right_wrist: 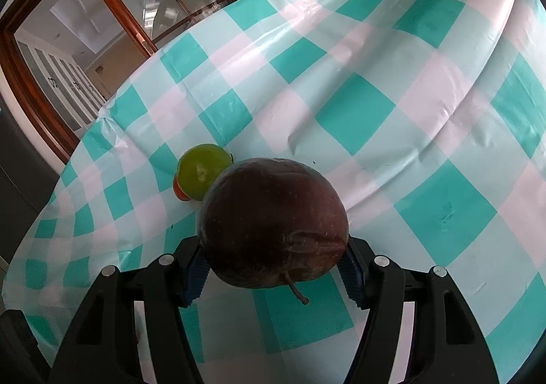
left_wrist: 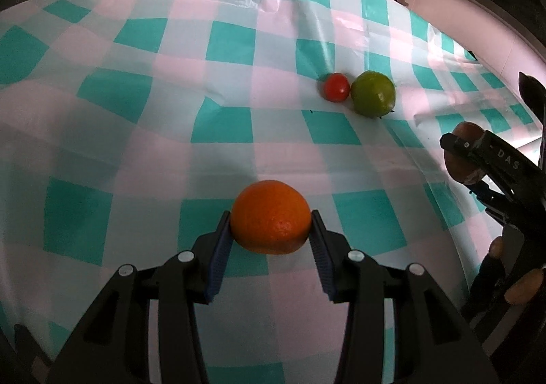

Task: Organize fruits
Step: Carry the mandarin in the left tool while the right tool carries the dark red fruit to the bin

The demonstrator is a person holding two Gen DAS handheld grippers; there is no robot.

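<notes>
Orange (left_wrist: 271, 216) pinched in left hand-held gripper (left_wrist: 271, 237); right hand-held gripper (right_wrist: 273, 268), marked "DAS", pinches apple (right_wrist: 273, 223).

4 fruits. An orange (left_wrist: 271, 217), round and dimpled, sits near the close edge of the checked tablecloth (left_wrist: 136, 76). Toward the cloth's middle, a small red tomato (left_wrist: 336, 87) touches a glossy green apple (left_wrist: 373, 93). A dark red apple (right_wrist: 273, 223), wrinkled, stem pointing back, is raised off the cloth.
</notes>
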